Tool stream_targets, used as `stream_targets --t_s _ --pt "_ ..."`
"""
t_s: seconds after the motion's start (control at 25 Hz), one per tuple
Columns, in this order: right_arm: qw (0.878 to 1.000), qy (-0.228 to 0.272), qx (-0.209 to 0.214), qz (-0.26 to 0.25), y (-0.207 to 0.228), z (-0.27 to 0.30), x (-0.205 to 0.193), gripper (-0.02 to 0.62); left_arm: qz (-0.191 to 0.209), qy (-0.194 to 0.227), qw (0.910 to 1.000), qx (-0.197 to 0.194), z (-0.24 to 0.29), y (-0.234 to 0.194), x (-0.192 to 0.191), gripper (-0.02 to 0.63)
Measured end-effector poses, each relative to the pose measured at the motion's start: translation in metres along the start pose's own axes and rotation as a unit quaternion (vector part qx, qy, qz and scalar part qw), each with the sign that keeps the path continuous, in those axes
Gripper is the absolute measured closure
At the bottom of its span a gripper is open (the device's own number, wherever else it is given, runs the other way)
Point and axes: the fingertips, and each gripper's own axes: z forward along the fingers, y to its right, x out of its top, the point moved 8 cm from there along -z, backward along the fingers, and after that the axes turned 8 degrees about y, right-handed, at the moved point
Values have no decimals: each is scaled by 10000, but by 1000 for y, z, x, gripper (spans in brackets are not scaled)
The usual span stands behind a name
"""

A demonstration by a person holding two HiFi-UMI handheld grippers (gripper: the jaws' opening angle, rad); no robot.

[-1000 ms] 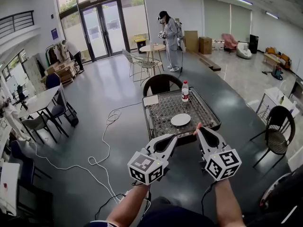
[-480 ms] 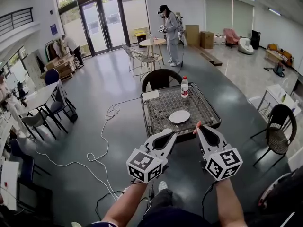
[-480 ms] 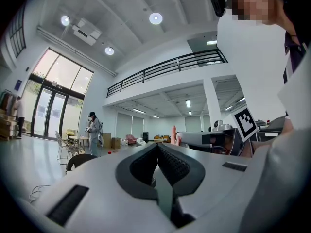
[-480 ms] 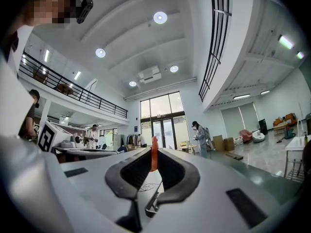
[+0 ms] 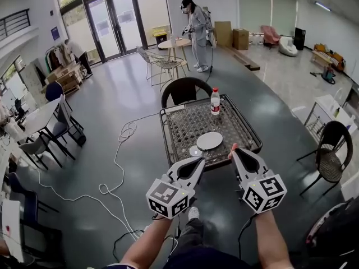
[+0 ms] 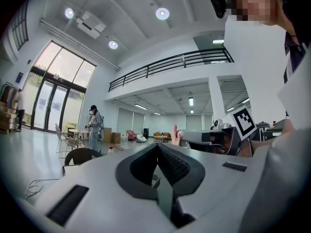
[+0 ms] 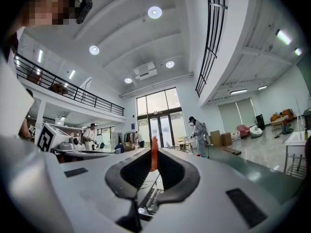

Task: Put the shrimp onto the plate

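Observation:
A small orange shrimp (image 5: 231, 149) pokes out from the tip of my right gripper (image 5: 233, 152), which is shut on it; in the right gripper view the shrimp (image 7: 154, 155) stands upright between the jaws of the right gripper (image 7: 154, 163). My left gripper (image 5: 199, 162) is shut with nothing in it, as the left gripper view shows at its closed tips (image 6: 156, 148). Both hover in front of the table's near edge. The white plate (image 5: 210, 140) lies on the mesh-topped table (image 5: 247, 132), just beyond the grippers.
A water bottle (image 5: 214, 101) stands at the table's far side, and a small round disc (image 5: 195, 151) lies beside the plate. A dark chair (image 5: 184, 90) sits behind the table, another chair (image 5: 330, 145) at the right. Cables (image 5: 118, 156) trail over the floor at left.
The table and plate have drawn nearer to the grippers. Both grippers keep the same pose, the right one still shut on the shrimp.

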Motion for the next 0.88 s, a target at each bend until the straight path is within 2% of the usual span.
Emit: stream_targets --t_s 0.32,0.88 --pt "9996 -143 -192 159 39 67 -20 554 -121 -217 9996 -139 53 -63 -10 597" --pt "9962 -464 -676 285 104 208 -50 554 -546 -561 9961 -402 137 -203 -30 597"
